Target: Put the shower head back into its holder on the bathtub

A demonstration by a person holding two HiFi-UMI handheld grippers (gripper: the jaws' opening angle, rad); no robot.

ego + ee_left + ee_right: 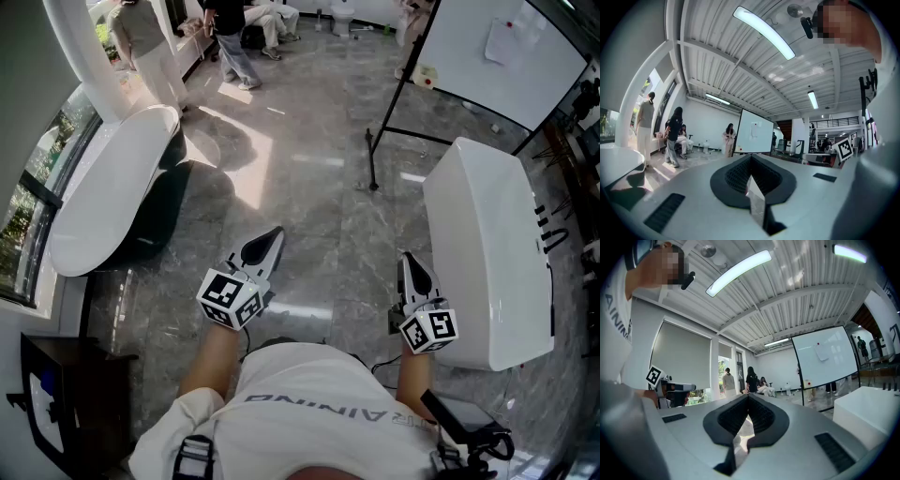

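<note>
I stand on a grey marble floor with a gripper in each hand, both held level. My left gripper [271, 236] is shut with nothing in it; in the left gripper view its jaws [750, 158] meet at the tip. My right gripper [410, 260] is also shut and empty, its jaws [749, 397] closed together. A white rectangular bathtub [487, 253] stands just right of the right gripper, and the right gripper view shows that bathtub [867, 411] too. Dark fittings [548, 232] sit on its far rim. I cannot make out the shower head or its holder among them.
A white oval bathtub [108, 192] stands at the left by the window. A whiteboard [497, 47] on a black stand [373, 159] is ahead to the right. Several people [234, 42] are at the far end. A dark cabinet [56, 394] is at my lower left.
</note>
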